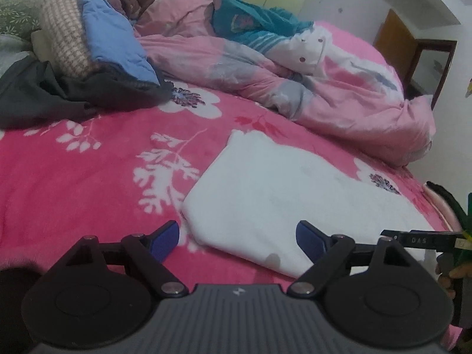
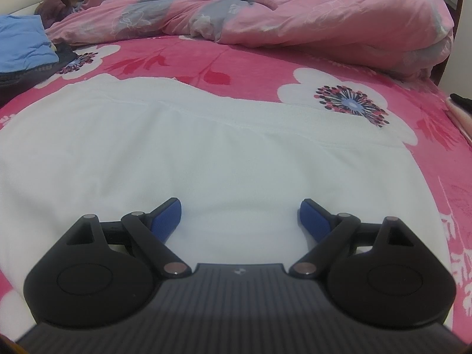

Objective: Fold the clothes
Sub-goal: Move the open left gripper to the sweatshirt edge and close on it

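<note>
White cloth fills the space between and ahead of my right gripper (image 2: 239, 215), whose jaws stand spread with nothing pinched; its blue pads (image 2: 166, 215) hover just over the white garment (image 2: 206, 153), and I cannot tell whether they touch it. My left gripper (image 1: 237, 240) is likewise released, jaws apart, straddling the near corner of the same garment, with one pad over the bedspread and the other over the white fabric. No cloth is caught between them.

By my judgement the fold is well along: the garment lies as a flat, tidy rectangle with a rounded doubled edge beside my left jaws and a seam line running across beyond my right jaws. At least one more fold or a final smoothing may remain, and the heap further off looks untouched.

Beyond the jaws, the pink floral bedspread (image 1: 88, 177) carries everything. Farther out lies one crumpled pink duvet (image 1: 339, 94), with a teal patterned piece (image 1: 250, 26) and a white dotted piece (image 1: 306, 47) on top of it. Away to the left of my left jaws sits a pile: one dark grey garment (image 1: 59, 94), one blue quilted item (image 1: 115, 38) and one beige checked item (image 1: 62, 26).

Count: two grippers, one white garment in work, one duvet, five other textiles that I can separate.
</note>
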`<control>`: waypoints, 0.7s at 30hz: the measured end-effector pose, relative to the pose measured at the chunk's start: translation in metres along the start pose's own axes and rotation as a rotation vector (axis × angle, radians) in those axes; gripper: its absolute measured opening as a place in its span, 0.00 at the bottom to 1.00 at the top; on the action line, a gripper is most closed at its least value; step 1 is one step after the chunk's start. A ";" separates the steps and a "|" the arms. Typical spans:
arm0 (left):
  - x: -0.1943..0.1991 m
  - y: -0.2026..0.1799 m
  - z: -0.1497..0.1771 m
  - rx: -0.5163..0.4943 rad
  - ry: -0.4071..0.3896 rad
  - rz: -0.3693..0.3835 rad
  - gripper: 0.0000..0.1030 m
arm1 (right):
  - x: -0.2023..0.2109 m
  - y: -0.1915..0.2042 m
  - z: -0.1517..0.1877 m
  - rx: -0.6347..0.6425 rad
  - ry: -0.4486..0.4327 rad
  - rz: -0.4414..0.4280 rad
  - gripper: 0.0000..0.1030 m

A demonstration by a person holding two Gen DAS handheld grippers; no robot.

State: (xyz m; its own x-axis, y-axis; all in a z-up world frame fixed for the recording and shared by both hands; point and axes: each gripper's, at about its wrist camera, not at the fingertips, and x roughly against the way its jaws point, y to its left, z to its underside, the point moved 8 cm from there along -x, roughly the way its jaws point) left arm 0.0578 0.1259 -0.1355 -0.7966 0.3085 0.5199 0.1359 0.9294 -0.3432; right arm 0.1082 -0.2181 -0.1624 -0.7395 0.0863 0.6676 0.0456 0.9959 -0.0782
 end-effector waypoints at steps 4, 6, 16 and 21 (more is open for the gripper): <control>-0.001 -0.001 0.004 0.025 0.020 0.036 0.77 | 0.000 0.001 0.000 0.000 -0.004 0.003 0.86; -0.001 -0.004 0.008 0.029 0.030 0.053 0.77 | 0.000 0.001 0.001 0.000 -0.009 0.004 0.86; -0.025 -0.001 0.004 0.108 0.018 0.072 0.78 | -0.001 0.001 0.001 -0.005 -0.017 0.011 0.87; -0.040 -0.008 -0.003 0.062 -0.013 0.066 0.82 | -0.001 0.002 0.001 -0.005 -0.020 0.014 0.88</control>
State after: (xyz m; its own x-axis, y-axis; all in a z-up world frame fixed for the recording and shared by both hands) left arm 0.0903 0.1069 -0.1511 -0.7949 0.3653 0.4845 0.1518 0.8928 -0.4242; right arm 0.1085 -0.2160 -0.1644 -0.7518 0.0993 0.6519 0.0592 0.9948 -0.0833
